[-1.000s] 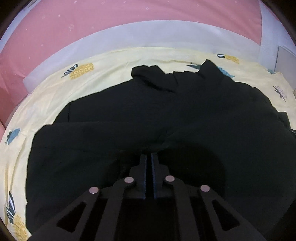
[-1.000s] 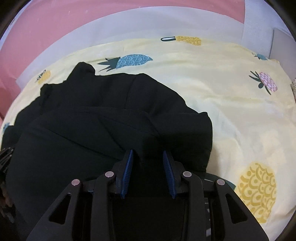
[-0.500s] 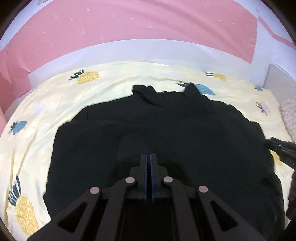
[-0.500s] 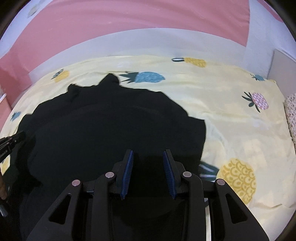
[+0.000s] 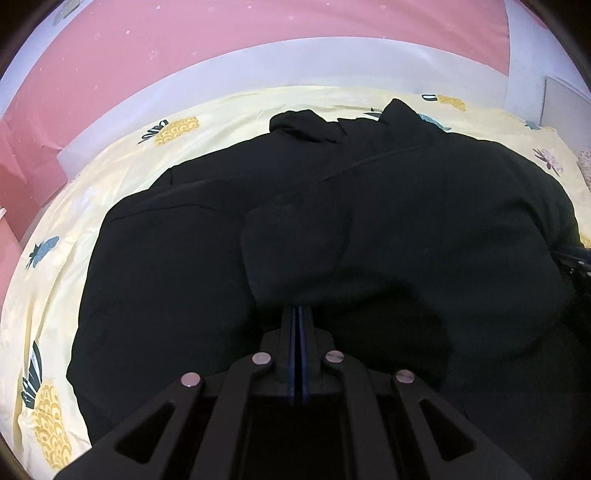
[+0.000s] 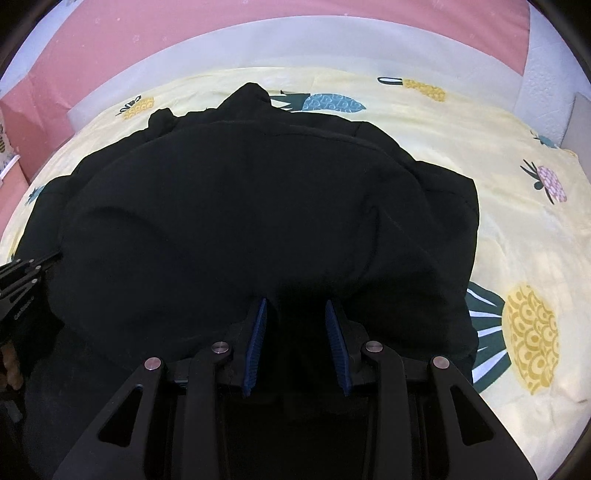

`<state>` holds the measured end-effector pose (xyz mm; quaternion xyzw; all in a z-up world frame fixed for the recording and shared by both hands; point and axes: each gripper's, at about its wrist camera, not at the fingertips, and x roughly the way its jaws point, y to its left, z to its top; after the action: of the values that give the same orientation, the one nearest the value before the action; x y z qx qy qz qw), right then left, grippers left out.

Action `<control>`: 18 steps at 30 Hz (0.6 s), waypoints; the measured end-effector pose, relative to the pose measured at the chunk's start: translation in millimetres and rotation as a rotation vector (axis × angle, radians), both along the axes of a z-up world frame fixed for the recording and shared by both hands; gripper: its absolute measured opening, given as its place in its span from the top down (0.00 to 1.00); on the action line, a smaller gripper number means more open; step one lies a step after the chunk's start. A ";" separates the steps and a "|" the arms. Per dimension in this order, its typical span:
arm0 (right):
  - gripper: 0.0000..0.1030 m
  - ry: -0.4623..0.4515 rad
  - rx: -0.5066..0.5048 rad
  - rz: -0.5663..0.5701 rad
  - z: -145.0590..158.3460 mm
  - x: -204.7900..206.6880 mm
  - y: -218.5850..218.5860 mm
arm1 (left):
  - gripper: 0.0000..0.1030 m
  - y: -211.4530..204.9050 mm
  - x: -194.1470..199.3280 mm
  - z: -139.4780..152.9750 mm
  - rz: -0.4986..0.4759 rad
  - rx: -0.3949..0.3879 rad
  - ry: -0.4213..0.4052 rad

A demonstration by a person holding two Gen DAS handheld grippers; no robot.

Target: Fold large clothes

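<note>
A large black garment (image 5: 332, 229) lies spread on a yellow pineapple-print sheet (image 5: 122, 173); it also fills the right wrist view (image 6: 236, 206). My left gripper (image 5: 297, 314) is shut on the garment's near edge, and a fold of cloth hangs over the fingertips. My right gripper (image 6: 295, 314) has its blue pads (image 6: 258, 332) a hand's width apart with a thick bunch of black cloth between them. Each gripper's fingertips are hidden under the cloth. The right gripper shows at the right edge of the left wrist view (image 5: 576, 258).
The sheet (image 6: 517, 184) covers a bed bounded at the back by a white rail (image 5: 258, 62) and a pink wall (image 5: 221, 26). A white panel (image 6: 583, 122) stands at the far right. The left gripper's body (image 6: 18, 280) is at the left edge.
Both grippers rose and pulled back half a second ago, then came down and forward again with the garment's near edge. Both jaw openings are unchanged.
</note>
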<state>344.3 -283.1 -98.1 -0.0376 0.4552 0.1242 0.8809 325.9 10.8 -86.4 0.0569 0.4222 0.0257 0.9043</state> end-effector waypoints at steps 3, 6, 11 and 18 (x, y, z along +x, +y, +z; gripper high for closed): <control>0.67 0.000 -0.008 -0.007 13.3 -5.2 -2.8 | 0.95 -1.6 -3.6 12.0 -0.001 0.020 0.011; 0.67 -0.055 0.033 -0.010 34.1 -16.2 -11.4 | 0.95 11.6 -14.8 33.0 0.009 -0.033 -0.017; 0.67 -0.076 0.065 -0.069 40.9 -12.6 -34.1 | 0.55 52.2 -14.7 48.1 0.055 -0.222 -0.003; 0.67 -0.043 0.083 -0.096 24.7 -11.5 -38.1 | 0.61 60.3 6.6 22.0 0.054 -0.455 0.065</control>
<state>332.8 -321.3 -73.4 0.0182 0.4320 0.0996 0.8961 332.5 71.1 -64.4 -0.1591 0.4476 -0.0478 0.8787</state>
